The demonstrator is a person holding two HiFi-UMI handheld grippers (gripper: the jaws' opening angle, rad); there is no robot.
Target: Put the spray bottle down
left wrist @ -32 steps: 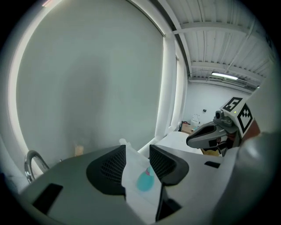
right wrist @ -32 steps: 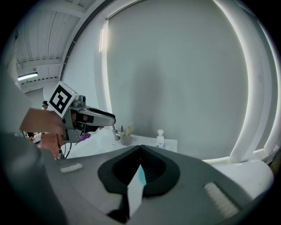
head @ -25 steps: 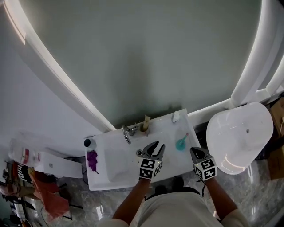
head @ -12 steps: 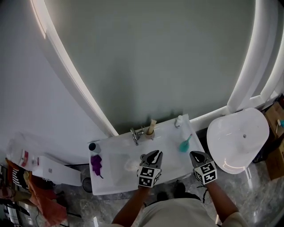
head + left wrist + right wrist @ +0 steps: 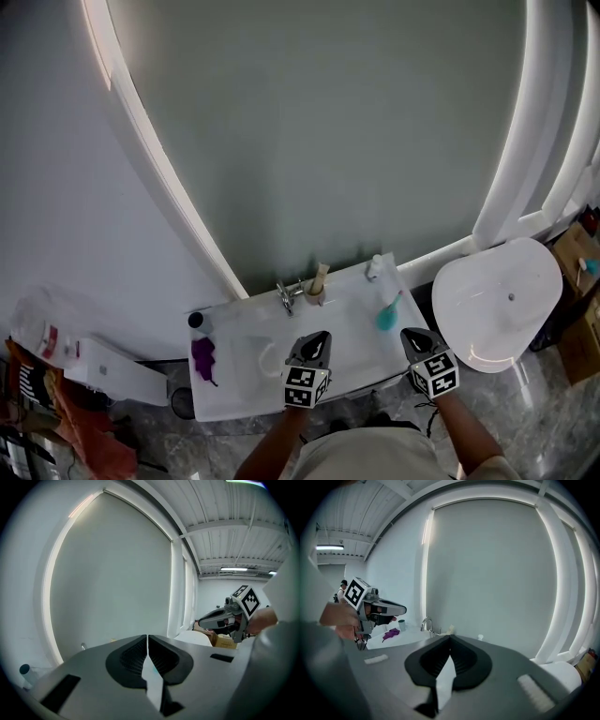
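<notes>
Teal spray bottle (image 5: 386, 315), probably — only the head view shows it clearly.

A grey arched wall panel (image 5: 328, 141), rimmed with light, backs the white washbasin (image 5: 352, 322).

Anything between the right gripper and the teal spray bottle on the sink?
Nothing visible. The spray bottle lies on the sink, right of the basin. The right gripper, shut and empty, is beside it, apart.
</notes>
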